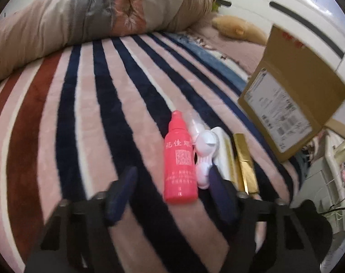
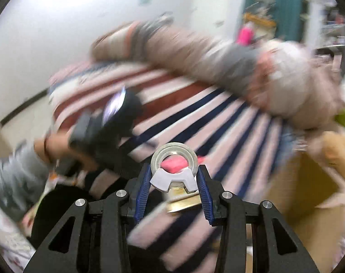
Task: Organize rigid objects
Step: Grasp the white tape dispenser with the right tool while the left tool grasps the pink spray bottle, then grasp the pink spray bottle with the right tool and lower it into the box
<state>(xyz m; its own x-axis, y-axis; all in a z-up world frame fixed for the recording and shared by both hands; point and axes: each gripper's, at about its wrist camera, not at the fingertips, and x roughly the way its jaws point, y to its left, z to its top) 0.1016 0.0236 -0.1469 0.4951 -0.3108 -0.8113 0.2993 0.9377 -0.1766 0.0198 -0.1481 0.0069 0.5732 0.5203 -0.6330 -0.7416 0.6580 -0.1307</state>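
In the left wrist view a pink bottle [image 1: 179,159] with white print lies on the striped blanket [image 1: 104,104], beside a white and lilac plastic piece [image 1: 204,159], a white box [image 1: 224,152] and a gold box [image 1: 245,163]. My left gripper [image 1: 172,182] is open just behind them, its fingers either side of the bottle's base. My right gripper [image 2: 174,179] is shut on a clear tape roll in a white dispenser [image 2: 174,166], held above the blanket. The left gripper and the hand holding it show blurred at the left [image 2: 99,132].
A rolled beige and pink quilt [image 1: 93,16] lies across the bed's far side. An open cardboard box [image 1: 293,95] with a shipping label stands at the right, also in the right wrist view [image 2: 308,177]. A yellow plush [image 1: 238,28] lies by the white headboard [image 1: 297,16].
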